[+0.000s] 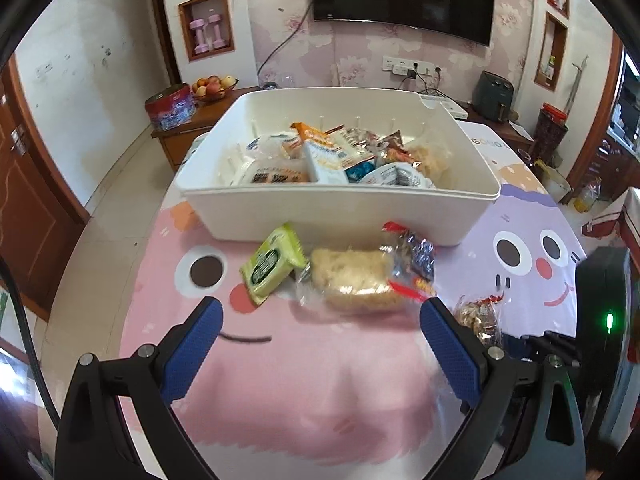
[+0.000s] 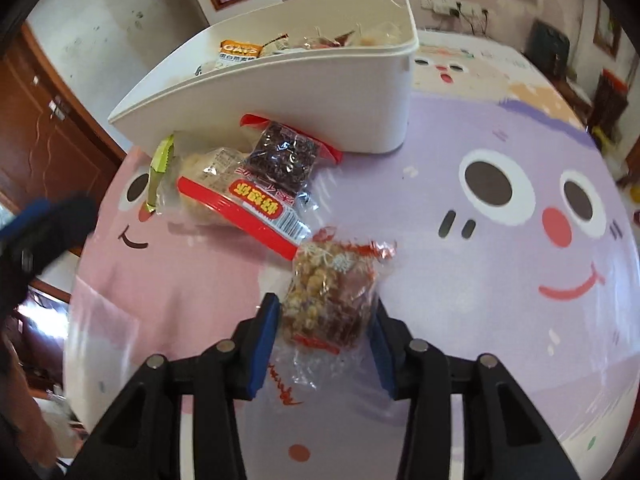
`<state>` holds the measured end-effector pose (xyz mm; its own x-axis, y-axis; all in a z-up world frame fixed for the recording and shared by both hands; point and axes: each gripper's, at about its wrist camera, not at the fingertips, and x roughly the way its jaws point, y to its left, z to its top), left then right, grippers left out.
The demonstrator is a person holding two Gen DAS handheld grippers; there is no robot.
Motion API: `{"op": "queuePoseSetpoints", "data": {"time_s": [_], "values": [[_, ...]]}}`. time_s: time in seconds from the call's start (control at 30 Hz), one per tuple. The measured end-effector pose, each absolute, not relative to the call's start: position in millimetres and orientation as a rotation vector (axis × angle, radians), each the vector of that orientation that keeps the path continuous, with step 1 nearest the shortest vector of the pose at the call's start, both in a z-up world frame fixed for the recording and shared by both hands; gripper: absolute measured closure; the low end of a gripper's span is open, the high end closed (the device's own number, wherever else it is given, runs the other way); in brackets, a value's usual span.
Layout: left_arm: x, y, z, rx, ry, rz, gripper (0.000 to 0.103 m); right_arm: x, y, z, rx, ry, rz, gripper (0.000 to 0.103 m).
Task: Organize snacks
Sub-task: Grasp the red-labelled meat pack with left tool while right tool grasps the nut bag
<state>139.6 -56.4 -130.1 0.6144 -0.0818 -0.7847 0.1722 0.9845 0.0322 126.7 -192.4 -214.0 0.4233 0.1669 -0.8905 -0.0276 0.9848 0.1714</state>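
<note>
A white bin (image 1: 336,216) holding several snack packets stands at the back of the table. In front of it lie a green packet (image 1: 272,264), a clear pack of pale crisp snack with a red band (image 1: 356,276), and a dark packet (image 1: 418,256) leaning on it. My left gripper (image 1: 320,306) hovers open just short of the pale pack, nothing between its pads. In the right wrist view, my right gripper (image 2: 325,304) has both blue pads against a clear packet of nut brittle (image 2: 328,300) that rests on the cloth. The bin (image 2: 320,92) stands behind it.
A tablecloth with cartoon faces (image 1: 280,400) covers the table, and its left edge drops to the floor. Behind the bin stand a wooden cabinet with a red tin (image 1: 170,106) and a fruit bowl (image 1: 212,88). The right tool's black housing (image 1: 600,300) is at the right.
</note>
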Motion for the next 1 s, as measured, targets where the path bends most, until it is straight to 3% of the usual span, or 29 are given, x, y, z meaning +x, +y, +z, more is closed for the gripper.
{"op": "queuePoseSetpoints", "data": {"time_s": [0.4, 0.7, 1.0], "values": [[197.2, -121.1, -176.8, 0.245, 0.999, -0.191, 0.005, 124.0, -240.3, -213.7, 0.249, 1.096, 0.082, 0.066], [218.3, -158.2, -204.3, 0.322, 1.054, -0.216, 0.017, 131.1, -273.6, -214.4, 0.355, 1.087, 0.063, 0.066], [209.9, -193.1, -211.5, 0.344, 1.039, -0.323, 0.021, 124.7, -291.0, -214.7, 0.392, 1.071, 0.055, 0.066]]}}
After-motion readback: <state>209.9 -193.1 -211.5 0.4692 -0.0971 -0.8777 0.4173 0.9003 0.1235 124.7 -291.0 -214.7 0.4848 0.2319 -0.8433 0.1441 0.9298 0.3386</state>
